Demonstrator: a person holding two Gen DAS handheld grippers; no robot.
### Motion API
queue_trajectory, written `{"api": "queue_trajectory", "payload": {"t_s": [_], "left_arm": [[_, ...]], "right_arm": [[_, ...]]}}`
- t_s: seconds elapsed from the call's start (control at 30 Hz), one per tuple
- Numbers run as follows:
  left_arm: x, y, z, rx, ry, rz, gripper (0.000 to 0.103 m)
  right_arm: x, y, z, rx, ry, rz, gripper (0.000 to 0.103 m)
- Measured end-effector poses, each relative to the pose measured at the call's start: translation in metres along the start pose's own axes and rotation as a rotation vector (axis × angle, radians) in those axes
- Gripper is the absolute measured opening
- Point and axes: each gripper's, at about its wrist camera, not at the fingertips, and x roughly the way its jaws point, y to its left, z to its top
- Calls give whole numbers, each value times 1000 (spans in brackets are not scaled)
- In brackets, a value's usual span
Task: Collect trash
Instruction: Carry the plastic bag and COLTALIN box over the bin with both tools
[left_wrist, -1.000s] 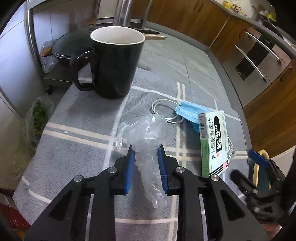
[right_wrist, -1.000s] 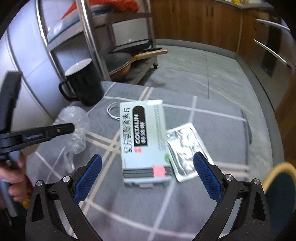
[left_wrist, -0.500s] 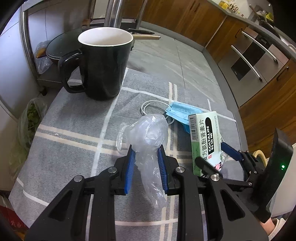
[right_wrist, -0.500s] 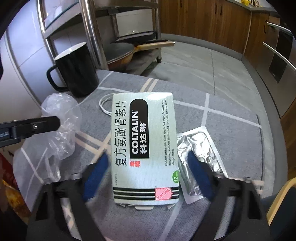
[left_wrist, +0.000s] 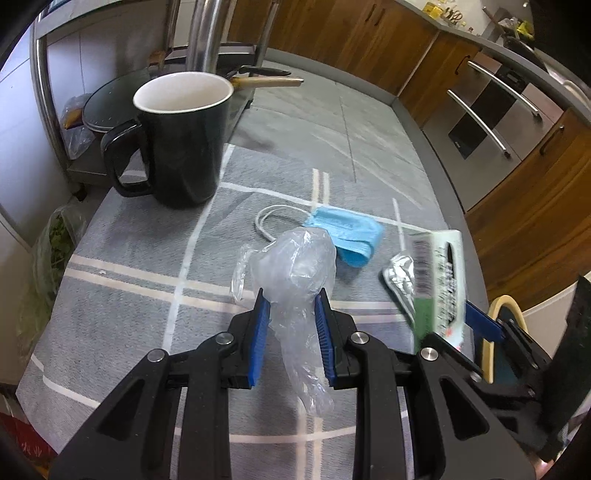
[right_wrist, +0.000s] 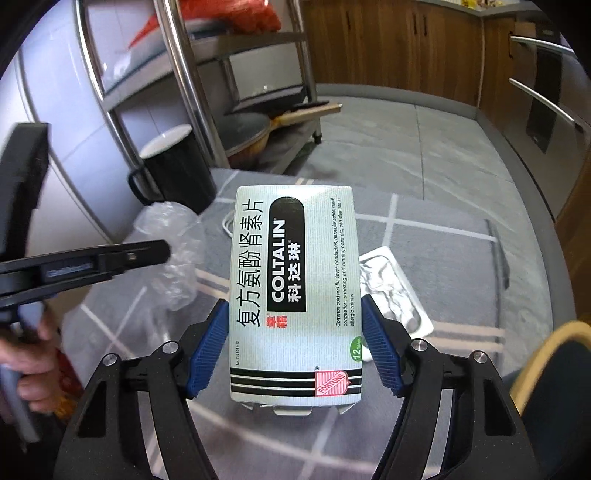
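My left gripper (left_wrist: 291, 306) is shut on a crumpled clear plastic bag (left_wrist: 295, 266), held just above the grey checked tablecloth (left_wrist: 129, 280). My right gripper (right_wrist: 295, 328) is shut on a white and green Coltalin medicine box (right_wrist: 295, 280) and holds it tilted up off the cloth; the box also shows blurred in the left wrist view (left_wrist: 439, 280). A silver blister pack (right_wrist: 391, 288) lies on the cloth just right of the box. A blue face mask (left_wrist: 347, 232) with white ear loops lies beyond the bag.
A black mug (left_wrist: 177, 144) stands at the back left of the table. A steel rack (right_wrist: 177, 85) with a pan (right_wrist: 247, 133) stands behind it. Wooden cabinets (left_wrist: 517, 206) run along the right. A chair back (right_wrist: 546, 362) is at the near right.
My right gripper has closed on the medicine box and lifted it off the cloth, uncovering the blister pack. My left gripper has kept its hold on the plastic bag.
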Motion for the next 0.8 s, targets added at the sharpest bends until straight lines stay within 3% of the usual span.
{"api": "queue_trajectory", "payload": {"t_s": [0.5,0.8], "left_arm": [[-39,-73,-19,115,-37,-104,24],[-52,-127,-40,204,-20,-201,24]], "right_arm": [[-116,-33,-44,28,-81,-89,72],[-161,-77,-76,138,-118,-177,72]]}}
